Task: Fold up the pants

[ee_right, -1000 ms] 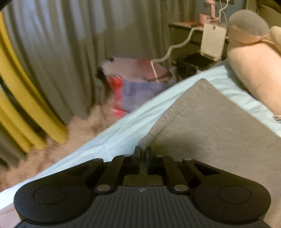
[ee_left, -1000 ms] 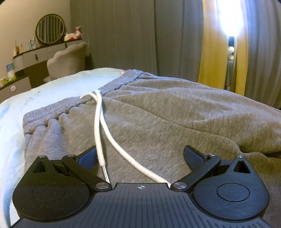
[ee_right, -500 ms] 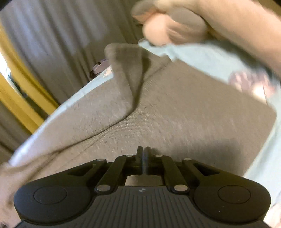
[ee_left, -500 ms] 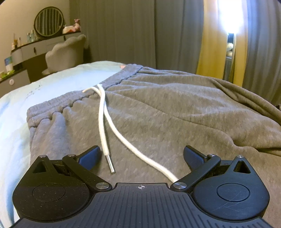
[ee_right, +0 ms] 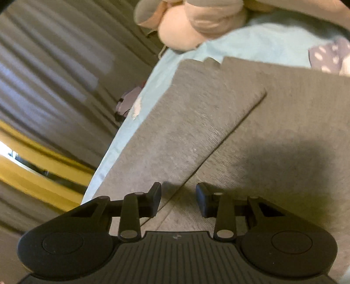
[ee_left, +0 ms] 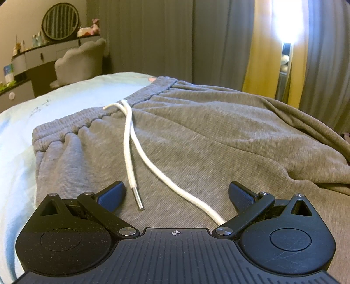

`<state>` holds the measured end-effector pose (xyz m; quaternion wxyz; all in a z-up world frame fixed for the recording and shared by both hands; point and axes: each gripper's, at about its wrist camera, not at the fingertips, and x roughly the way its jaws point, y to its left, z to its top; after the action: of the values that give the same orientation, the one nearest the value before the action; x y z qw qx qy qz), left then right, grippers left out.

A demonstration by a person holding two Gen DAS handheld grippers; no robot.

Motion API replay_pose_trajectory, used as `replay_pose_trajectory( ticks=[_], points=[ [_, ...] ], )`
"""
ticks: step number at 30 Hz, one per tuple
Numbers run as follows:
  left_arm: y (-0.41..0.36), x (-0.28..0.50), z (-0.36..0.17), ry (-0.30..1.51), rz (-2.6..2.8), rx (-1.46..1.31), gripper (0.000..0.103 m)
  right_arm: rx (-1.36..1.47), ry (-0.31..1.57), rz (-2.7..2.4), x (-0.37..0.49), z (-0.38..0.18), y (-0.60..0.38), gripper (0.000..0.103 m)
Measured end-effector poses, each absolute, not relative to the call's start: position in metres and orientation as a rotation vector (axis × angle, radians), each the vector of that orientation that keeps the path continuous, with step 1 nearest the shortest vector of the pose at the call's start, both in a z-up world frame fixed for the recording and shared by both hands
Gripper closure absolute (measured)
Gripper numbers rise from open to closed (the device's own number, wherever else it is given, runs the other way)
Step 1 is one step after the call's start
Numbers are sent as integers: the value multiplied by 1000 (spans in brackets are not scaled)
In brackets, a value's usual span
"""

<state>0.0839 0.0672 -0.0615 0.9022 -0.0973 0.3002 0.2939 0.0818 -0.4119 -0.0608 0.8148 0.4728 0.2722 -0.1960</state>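
the grey pants point(ee_left: 218, 135) lie spread over a light blue bed sheet point(ee_left: 65, 96), waistband point(ee_left: 91, 118) toward the far side in the left wrist view, gathered and ribbed. a white drawstring point(ee_left: 129, 139) comes out of the waistband and runs in two strands down the front of the fabric; one strand ends in a metal tip point(ee_left: 138, 200) just beside the left finger, the other passes under the gripper body. the left gripper point(ee_left: 176, 194) hangs low over the pants with its jaws spread wide — nothing is pressed between them, only the cloth and the cord lie below.

in the right wrist view the picture is tilted and a little blurred. the right gripper point(ee_right: 178, 197) sits over the leg end of the pants point(ee_right: 240, 131), where one leg lies on the other so that a straight edge runs diagonally from the far right down to the gap between the fingers. its jaws are opening; the pads stand apart, and the fabric edge lies below the gap, not pinched by them. the gripper's shadow falls on the cloth to the right.

beyond the hems lies a pink plush toy point(ee_right: 181, 35) on the sheet point(ee_right: 251, 43). grey curtains point(ee_left: 153, 39) and a yellow one point(ee_left: 260, 65) hang behind the bed, with a vanity mirror point(ee_left: 60, 20) and a padded chair point(ee_left: 81, 61) at the far left.
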Motion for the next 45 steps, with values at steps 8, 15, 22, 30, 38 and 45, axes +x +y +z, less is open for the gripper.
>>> replay_pose_trajectory(
  ticks=[8,15,22,30,38,45],
  points=[
    [67,85,-62,618,608,-198,0,1126,450,-387,91,-70,-411,98],
    [64,84,-62,608,615,-187,0,1176,468,-366,106,-86,-413,89],
    [75,86,-54,657,560,-199,0,916,509,-379,113,-37,-401,99],
    [112,83,4,650,311,-496,0,849,400,-397,43,-35,-409,99],
    [121,214,44,733,165,-573,0,873,494,-438,65,-77,-424,98],
    [129,298,17,873,219,-638,14,901,436,-398,59,-92,-432,98]
  ],
)
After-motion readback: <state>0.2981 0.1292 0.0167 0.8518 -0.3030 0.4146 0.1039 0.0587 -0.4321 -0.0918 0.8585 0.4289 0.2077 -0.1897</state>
